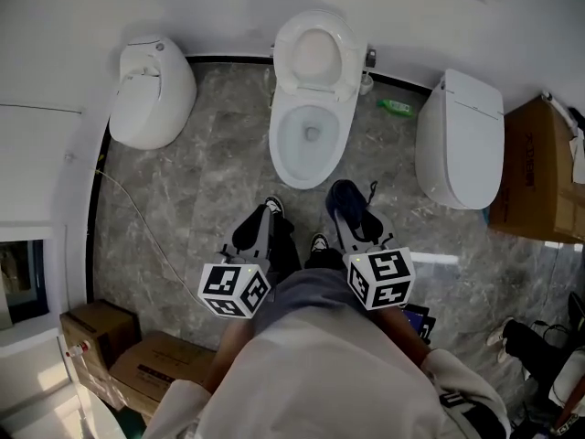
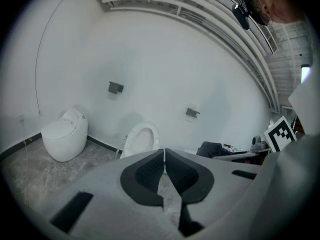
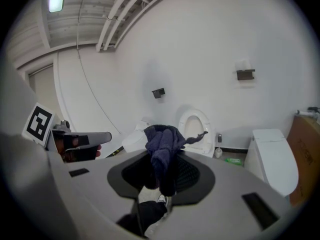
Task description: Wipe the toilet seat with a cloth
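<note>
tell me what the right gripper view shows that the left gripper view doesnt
Only the right gripper view: a dark blue cloth pinched in the jaws of the right gripper, a green bottle lying on the floor, and a cardboard box. Only the left gripper view: the left gripper with its jaws shut and nothing between them. Both: the open toilet, lid raised against the white wall, and dark wall-mounted holders.

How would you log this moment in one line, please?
left gripper: shut, empty | right gripper: shut on cloth | toilet: open, cloth not yet on it
</note>
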`<state>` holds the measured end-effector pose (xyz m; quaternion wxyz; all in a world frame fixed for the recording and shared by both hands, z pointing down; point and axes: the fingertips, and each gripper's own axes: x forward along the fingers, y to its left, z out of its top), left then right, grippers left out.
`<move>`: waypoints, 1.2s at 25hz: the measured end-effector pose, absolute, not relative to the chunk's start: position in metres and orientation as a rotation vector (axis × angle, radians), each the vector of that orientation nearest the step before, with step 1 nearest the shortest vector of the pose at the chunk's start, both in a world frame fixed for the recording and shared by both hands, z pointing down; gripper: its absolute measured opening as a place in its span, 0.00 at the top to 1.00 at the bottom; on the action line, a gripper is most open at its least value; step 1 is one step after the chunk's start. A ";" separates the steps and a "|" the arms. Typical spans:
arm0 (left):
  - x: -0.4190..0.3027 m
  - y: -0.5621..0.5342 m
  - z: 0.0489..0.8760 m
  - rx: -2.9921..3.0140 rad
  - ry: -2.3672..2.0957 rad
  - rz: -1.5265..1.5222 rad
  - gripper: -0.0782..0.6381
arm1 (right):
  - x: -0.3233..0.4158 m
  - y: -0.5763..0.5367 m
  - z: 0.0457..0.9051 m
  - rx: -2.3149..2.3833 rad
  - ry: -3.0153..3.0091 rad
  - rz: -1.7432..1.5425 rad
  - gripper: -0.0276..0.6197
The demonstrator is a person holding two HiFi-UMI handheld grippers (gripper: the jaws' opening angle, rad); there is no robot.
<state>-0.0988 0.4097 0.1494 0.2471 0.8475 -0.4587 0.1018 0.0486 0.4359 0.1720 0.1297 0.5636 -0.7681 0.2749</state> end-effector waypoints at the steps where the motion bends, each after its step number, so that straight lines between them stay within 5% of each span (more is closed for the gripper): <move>1: -0.098 0.402 0.151 2.306 -1.241 0.274 0.88 | 0.049 0.430 0.173 1.644 -2.229 0.807 0.80; 30: -0.087 0.067 0.149 2.601 -0.733 0.357 0.88 | 0.032 0.138 0.160 1.934 -1.992 0.805 0.80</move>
